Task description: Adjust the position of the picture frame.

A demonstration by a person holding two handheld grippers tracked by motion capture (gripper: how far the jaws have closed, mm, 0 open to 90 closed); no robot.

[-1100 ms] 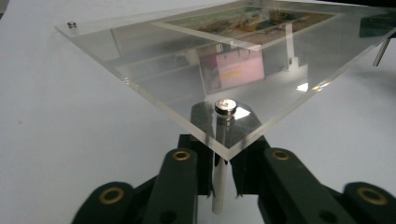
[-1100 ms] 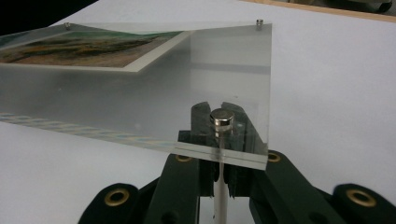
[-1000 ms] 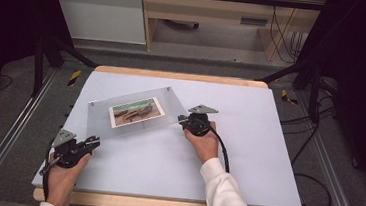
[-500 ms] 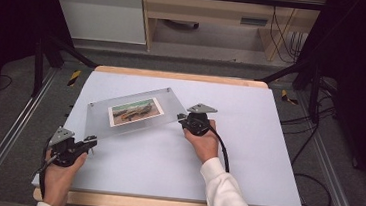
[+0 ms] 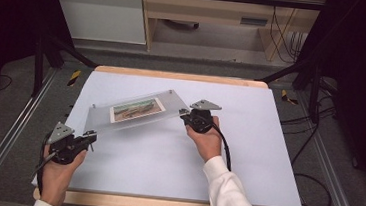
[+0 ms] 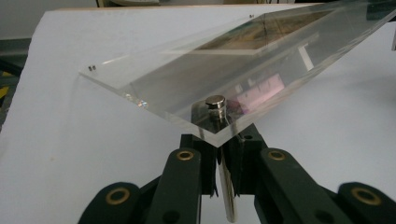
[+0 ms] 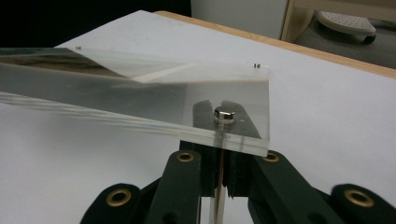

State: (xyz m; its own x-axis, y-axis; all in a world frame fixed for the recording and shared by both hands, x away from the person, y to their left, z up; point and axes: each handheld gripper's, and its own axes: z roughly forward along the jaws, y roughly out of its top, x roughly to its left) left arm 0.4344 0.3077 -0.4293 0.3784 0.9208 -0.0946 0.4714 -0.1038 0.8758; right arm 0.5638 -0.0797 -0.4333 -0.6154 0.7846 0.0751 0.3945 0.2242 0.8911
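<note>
A clear acrylic picture frame [image 5: 137,111] hangs above the white tabletop [image 5: 266,165], carried at two opposite corners. A small landscape print [image 5: 136,110] sits in the middle of the clear plate.

The left hand-held gripper [image 5: 89,137] is at about 8 o'clock from the frame's centre. Its jaws are clenched on a thin metal post [image 6: 227,186] that hangs below the frame's near corner, and the post's round silver cap [image 6: 215,101] shows through the plastic in the left gripper view. The left hand [image 5: 57,172] comes in from the bottom edge of the high view.

The right hand-held gripper [image 5: 185,115] is at about 3 o'clock from the frame's centre. Its jaws are likewise clenched on a metal post [image 7: 217,196] under that corner, with a silver cap [image 7: 225,114] seen on top in the right gripper view. The right hand [image 5: 207,140] wears a white sleeve [image 5: 230,197].

In the high view the frame lies slanted across the tabletop's left half, its long axis running from 8 o'clock up to 2 o'clock. Small dark fittings [image 6: 92,68] mark the other corners. In both gripper views the plate stands clear of the white surface below it and tilts, rising away from the left gripper's corner.

A wooden edge [image 5: 173,75] borders the tabletop at 12 o'clock, and a black cable [image 5: 226,147] trails from the right gripper.
</note>
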